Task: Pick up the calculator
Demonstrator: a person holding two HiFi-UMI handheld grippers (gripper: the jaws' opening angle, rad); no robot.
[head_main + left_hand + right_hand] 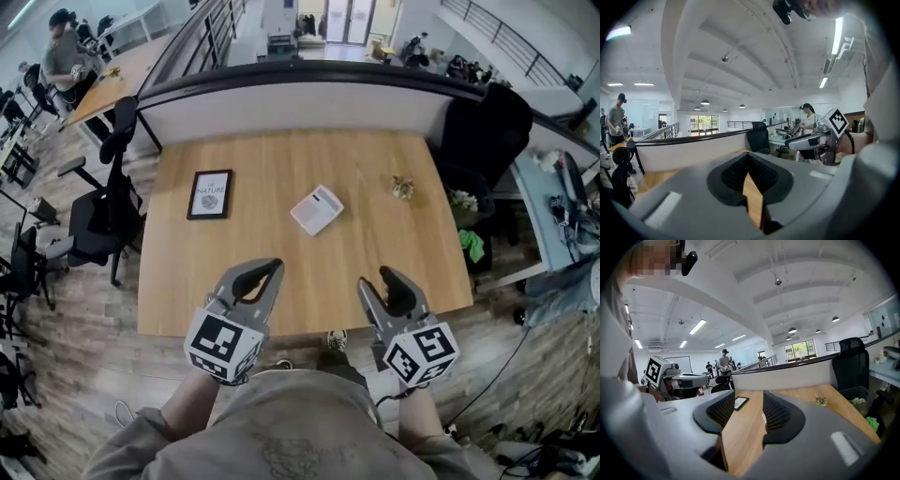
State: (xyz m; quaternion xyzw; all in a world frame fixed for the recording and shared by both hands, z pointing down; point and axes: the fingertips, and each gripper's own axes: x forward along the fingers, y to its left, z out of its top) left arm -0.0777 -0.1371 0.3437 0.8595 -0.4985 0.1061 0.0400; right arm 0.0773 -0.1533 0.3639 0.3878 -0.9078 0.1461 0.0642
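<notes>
The white calculator (316, 209) lies tilted on the middle of the wooden table (281, 281), well beyond both grippers. My left gripper (272, 268) hovers over the table's near edge, its pads meeting at the tips with nothing between them (749, 155). My right gripper (374, 279) is level with it to the right and stands open and empty (749, 397). In the right gripper view only a white sliver of the calculator (763, 417) peeks out beside the right pad.
A black-framed picture (209, 194) lies at the table's left (741, 402). A small plant sprig (403, 187) sits at the right. Black office chairs (103, 211) stand left and at the far right corner. A low partition wall (300, 103) bounds the far edge.
</notes>
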